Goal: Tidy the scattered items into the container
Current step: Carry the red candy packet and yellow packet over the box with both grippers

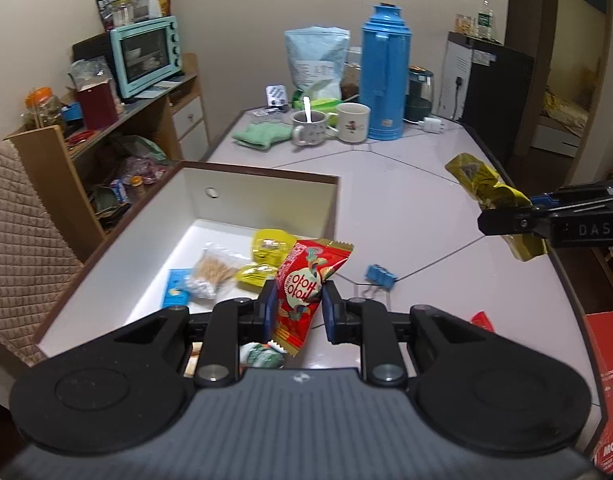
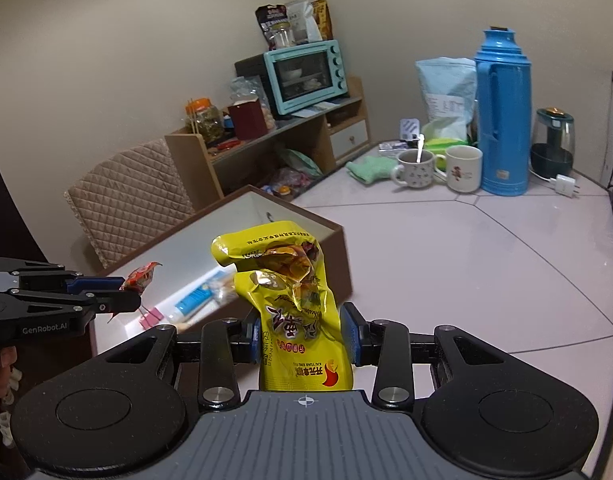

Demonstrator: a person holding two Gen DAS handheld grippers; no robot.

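Red snack packet (image 1: pixel 302 284) pinched upright between blue pads of left gripper (image 1: pixel 296 310), held over near right corner of white-lined container (image 1: pixel 262 190). Yellow pouch (image 2: pixel 298 308) clamped in right gripper (image 2: pixel 304 338), raised above pale tabletop (image 2: pixel 486 272), right of container. Blue binder clip (image 1: pixel 380 276) left on table beside container wall. Yellow packets (image 1: pixel 266 254) and toothpick bag (image 1: pixel 216 270) seen inside.
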